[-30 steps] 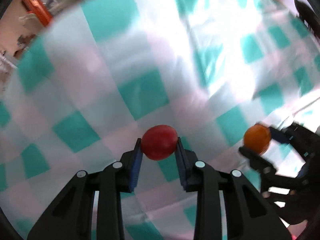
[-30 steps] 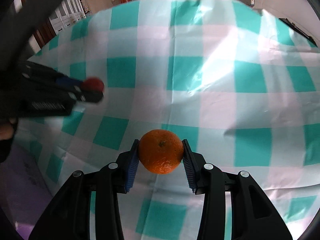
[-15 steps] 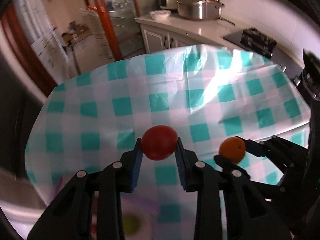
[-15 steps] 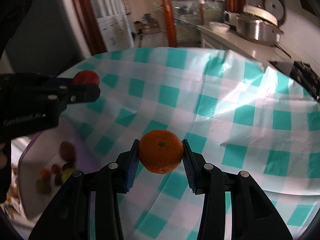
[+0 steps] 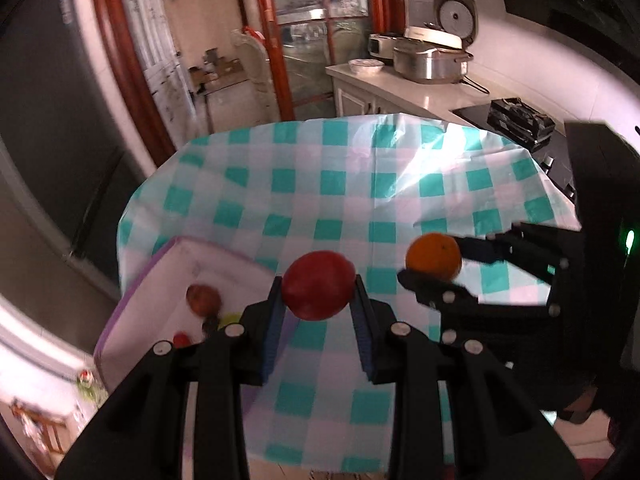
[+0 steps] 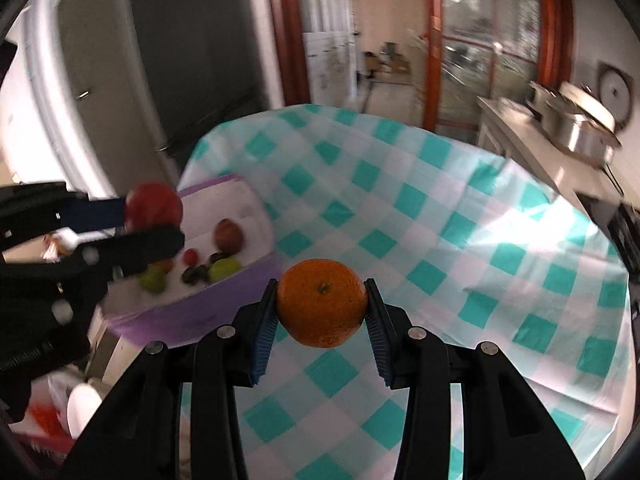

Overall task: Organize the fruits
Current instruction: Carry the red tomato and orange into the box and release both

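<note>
My left gripper (image 5: 318,312) is shut on a red apple (image 5: 318,286) and holds it high above the checked table. My right gripper (image 6: 322,314) is shut on an orange (image 6: 322,304), also held high. Each gripper shows in the other's view: the orange (image 5: 434,256) to the right of the apple, the apple (image 6: 154,206) at the left. A purple-rimmed white bin (image 5: 168,280) sits at the table's left edge with several small fruits in it (image 6: 224,268). The apple hangs near the bin's right wall.
The table wears a teal-and-white checked cloth (image 5: 360,188). A dark fridge (image 6: 188,60) stands to the left. A counter with pots (image 5: 428,64) and a stove (image 5: 520,120) lies behind the table, on the right.
Both grippers have risen and pulled back from the tablecloth with their fruits still held. The view widened, so the bin and the kitchen came into sight.
</note>
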{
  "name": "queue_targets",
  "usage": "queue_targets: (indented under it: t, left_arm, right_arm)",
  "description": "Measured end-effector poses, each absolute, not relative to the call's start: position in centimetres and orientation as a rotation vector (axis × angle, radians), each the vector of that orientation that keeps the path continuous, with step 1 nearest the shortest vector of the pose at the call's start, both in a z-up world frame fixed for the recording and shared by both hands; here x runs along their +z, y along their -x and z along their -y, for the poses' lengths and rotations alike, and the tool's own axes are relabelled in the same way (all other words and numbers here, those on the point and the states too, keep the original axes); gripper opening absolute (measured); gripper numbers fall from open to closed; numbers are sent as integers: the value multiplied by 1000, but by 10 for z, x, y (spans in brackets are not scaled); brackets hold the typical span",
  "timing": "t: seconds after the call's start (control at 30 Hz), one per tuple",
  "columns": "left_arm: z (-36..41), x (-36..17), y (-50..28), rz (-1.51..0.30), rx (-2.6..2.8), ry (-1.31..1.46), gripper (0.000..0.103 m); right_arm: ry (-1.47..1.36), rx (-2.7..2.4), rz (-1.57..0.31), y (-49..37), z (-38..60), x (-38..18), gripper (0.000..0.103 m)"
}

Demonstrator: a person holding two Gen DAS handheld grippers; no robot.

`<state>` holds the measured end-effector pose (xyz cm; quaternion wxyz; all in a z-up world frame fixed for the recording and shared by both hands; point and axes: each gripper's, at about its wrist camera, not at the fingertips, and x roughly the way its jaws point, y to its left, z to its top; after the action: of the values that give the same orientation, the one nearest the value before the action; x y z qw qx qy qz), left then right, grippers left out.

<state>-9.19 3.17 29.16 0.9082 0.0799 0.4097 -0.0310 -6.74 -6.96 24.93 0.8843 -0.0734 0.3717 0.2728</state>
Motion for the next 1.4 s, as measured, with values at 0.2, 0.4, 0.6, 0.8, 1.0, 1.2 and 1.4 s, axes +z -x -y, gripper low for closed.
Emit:
queue_targets:
  t: [0.2,0.4,0.6,0.8,1.0,1.2,1.4]
  left_arm:
    - [-41,291,144,-849,17,-130,32]
    - [-59,298,177,-827,97,-97,33]
    - [-84,302,200,-794,174,-60,33]
    - [-101,296,212,-791,198,-50,33]
    - [-132,264,203,-898,229,32,33]
    - [-164,253,184,-918,250,78,33]
    - [-193,230,159,-971,245,93,33]
  right_arm:
    - [210,656,-736,104,67,271,41]
    - [285,709,-692,136,73,285,41]
    - [281,709,-669,141,91,296,41]
    - [295,691,-641,130,98,305,41]
    - [347,654,-657,117,99,300,41]
    - [352,646,-702,91,82,290,41]
    - [406,689,-758,70,33,277,41]
